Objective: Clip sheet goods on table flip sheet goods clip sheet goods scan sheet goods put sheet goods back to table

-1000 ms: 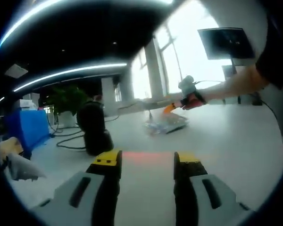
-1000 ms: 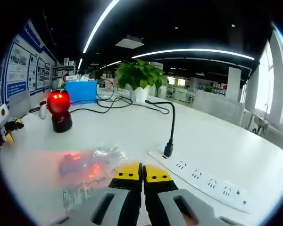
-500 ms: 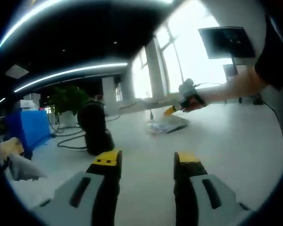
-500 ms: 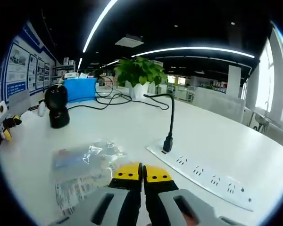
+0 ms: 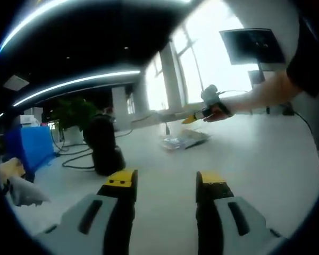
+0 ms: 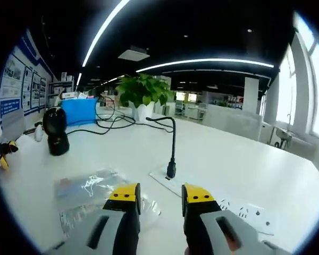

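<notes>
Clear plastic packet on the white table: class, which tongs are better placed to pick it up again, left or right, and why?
Right. The right tongs stand open directly over the clear plastic packet. The left tongs, also open, see it far across the table, near the scanner.

Our left gripper (image 5: 165,183) has grey jaws with black inlaid strips and yellow tips marked with small black dots. Our right gripper (image 6: 159,195) looks the same. Our arm wears a dark short sleeve (image 5: 307,58).
</notes>
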The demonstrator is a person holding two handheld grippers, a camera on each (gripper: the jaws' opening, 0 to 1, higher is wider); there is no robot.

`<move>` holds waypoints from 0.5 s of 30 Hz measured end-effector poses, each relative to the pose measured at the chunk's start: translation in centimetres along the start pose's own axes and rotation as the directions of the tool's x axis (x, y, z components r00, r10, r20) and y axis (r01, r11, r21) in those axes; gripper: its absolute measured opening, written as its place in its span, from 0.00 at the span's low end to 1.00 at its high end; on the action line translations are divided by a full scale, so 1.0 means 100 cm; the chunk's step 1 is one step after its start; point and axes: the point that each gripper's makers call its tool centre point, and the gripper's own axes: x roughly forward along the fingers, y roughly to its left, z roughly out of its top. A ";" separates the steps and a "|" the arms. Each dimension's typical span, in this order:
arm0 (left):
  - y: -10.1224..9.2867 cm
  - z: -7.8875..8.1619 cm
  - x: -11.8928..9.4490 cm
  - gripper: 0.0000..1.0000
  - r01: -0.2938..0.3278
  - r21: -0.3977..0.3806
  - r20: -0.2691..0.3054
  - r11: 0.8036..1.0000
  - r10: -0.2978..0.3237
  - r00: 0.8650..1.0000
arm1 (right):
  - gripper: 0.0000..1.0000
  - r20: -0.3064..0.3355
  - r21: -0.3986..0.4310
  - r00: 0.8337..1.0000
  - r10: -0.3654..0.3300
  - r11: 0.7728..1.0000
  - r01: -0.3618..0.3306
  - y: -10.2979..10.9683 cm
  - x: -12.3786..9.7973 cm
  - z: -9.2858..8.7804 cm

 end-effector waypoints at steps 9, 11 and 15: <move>-0.002 0.002 -0.001 0.36 0.010 -0.006 0.008 1.000 -0.010 1.000 | 0.38 0.074 0.012 0.996 0.052 0.998 -0.053 0.036 -0.023 0.045; -0.003 0.003 -0.001 0.36 0.018 -0.006 0.010 1.000 -0.018 1.000 | 0.48 0.082 0.010 0.995 0.062 0.998 -0.063 0.046 -0.023 0.052; -0.004 0.004 -0.002 0.36 0.022 -0.007 0.015 1.000 -0.022 1.000 | 0.61 0.091 0.031 0.993 0.071 0.997 -0.074 0.071 -0.017 0.059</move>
